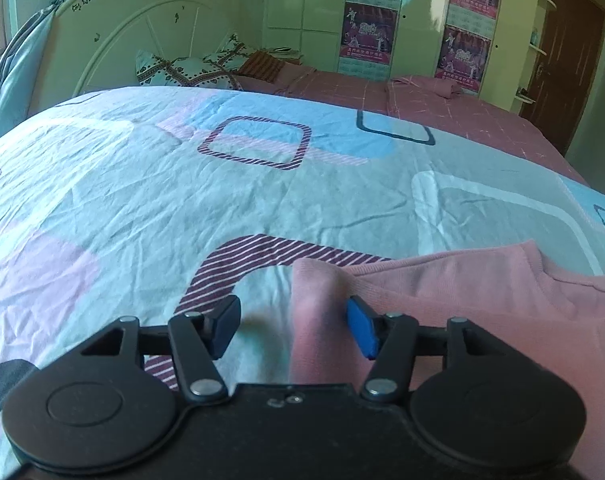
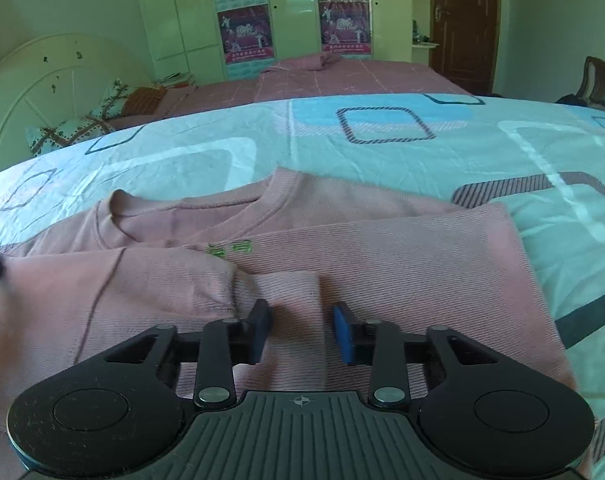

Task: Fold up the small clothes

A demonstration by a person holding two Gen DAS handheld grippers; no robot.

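I am folding a small pink sweater (image 2: 382,248) that lies flat on the bed, on top of a light blue quilt (image 1: 182,184) with squares on it. The neck hole points away from me. One sleeve is already laid across the front, so I think the fold is partly done.

My left gripper (image 1: 292,330) sits at the left edge of the sweater. Its jaws are open, and a raised ridge of pink cloth stands up between them. The blue pad on one side touches the cloth, but the other pad is apart from it, so nothing is pinched yet.

My right gripper (image 2: 302,334) is low over the bottom part of the sweater. Its jaws are open too, with flat cloth between them and nothing held.

Next I think I must close the left jaws on that ridge so I can carry the side over. The cloth is soft and may slip, so I should grab deep.
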